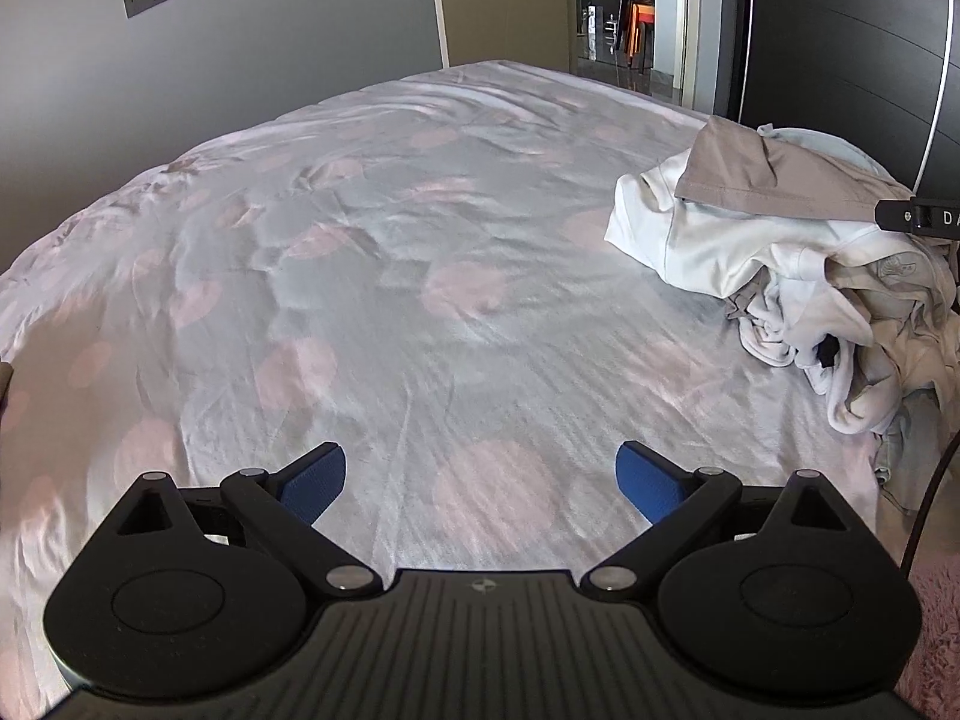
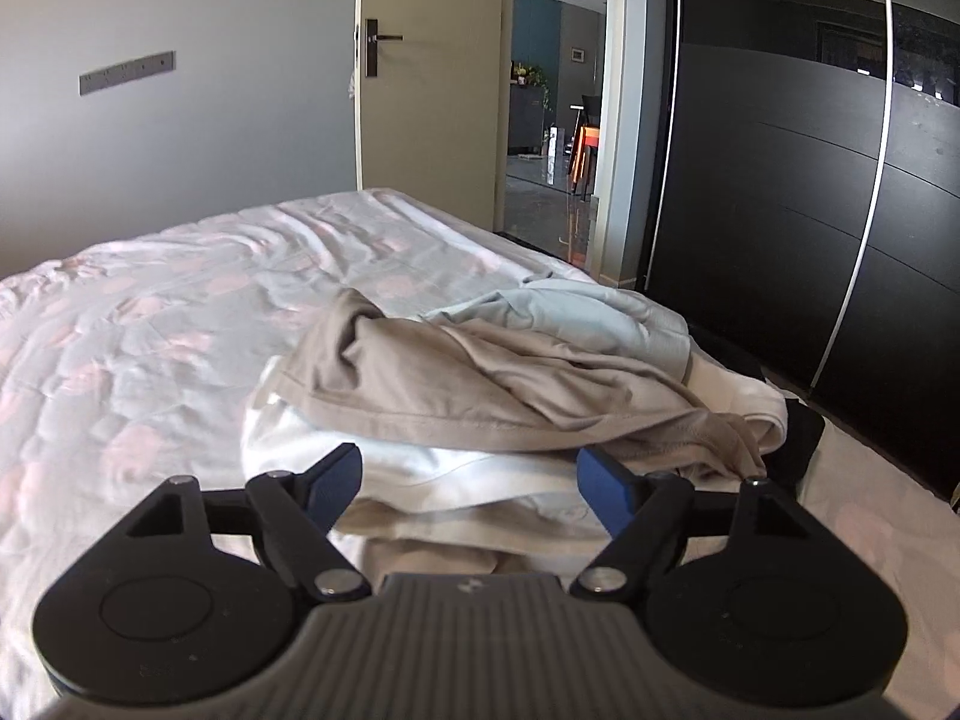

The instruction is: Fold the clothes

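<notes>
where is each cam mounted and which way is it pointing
Left wrist: sits on the left gripper, facing across the spotted bedsheet toward a grey wall; open blue-padded fingers show, the clothes pile off to the right.
Right wrist: sits on the right gripper, low over the pile, its open fingers framing the taupe garment on top.
Shared: bedsheet, pile, open door, dark wardrobe.

The bedsheet point(image 1: 372, 252) is pale grey with pink dots, and on it lie a taupe shirt point(image 2: 480, 384) over white clothes point(image 1: 720, 240), beside a black wardrobe point(image 2: 780, 180).
</notes>
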{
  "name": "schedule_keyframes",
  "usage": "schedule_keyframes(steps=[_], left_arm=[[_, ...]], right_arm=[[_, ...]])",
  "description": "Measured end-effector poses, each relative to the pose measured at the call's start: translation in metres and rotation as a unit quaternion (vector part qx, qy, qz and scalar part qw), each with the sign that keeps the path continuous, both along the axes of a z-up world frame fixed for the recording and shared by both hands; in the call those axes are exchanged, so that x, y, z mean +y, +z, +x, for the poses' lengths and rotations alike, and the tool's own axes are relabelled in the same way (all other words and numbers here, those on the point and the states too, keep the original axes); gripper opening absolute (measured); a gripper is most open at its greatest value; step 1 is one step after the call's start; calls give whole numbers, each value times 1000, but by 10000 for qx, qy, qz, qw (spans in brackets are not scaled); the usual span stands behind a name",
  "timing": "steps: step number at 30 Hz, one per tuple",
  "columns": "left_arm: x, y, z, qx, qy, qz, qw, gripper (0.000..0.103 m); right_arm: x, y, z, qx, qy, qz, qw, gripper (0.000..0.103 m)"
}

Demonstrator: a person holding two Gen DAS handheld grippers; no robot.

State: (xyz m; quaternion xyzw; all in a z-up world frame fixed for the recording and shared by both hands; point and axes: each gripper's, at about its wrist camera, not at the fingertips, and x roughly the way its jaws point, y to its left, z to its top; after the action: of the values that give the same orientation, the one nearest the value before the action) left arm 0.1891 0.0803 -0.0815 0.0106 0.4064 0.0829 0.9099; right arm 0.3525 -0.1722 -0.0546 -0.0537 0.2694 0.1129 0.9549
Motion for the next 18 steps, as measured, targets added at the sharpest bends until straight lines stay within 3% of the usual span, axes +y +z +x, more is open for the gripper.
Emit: schedule_keyframes(steps=[4, 7, 9, 12, 18], left_arm=[[4, -6, 10, 136, 23, -33, 9999, 98], [6, -9, 14, 224, 20, -41, 9997, 98], [6, -9, 15, 259, 23, -34, 9997, 98], [7, -7, 15, 270, 27, -45, 9996, 97], [13, 11, 4, 136, 85, 34, 9999, 97]], right_arm=[[3, -9, 26, 55, 26, -165, 9998, 80], [8, -12, 44, 73, 93, -294, 9995, 60], [11, -10, 55, 129, 223, -249, 9994, 36], [11, -4, 66, 264, 204, -46, 9994, 15], [1, 34, 57, -214, -57, 127, 9997, 6]])
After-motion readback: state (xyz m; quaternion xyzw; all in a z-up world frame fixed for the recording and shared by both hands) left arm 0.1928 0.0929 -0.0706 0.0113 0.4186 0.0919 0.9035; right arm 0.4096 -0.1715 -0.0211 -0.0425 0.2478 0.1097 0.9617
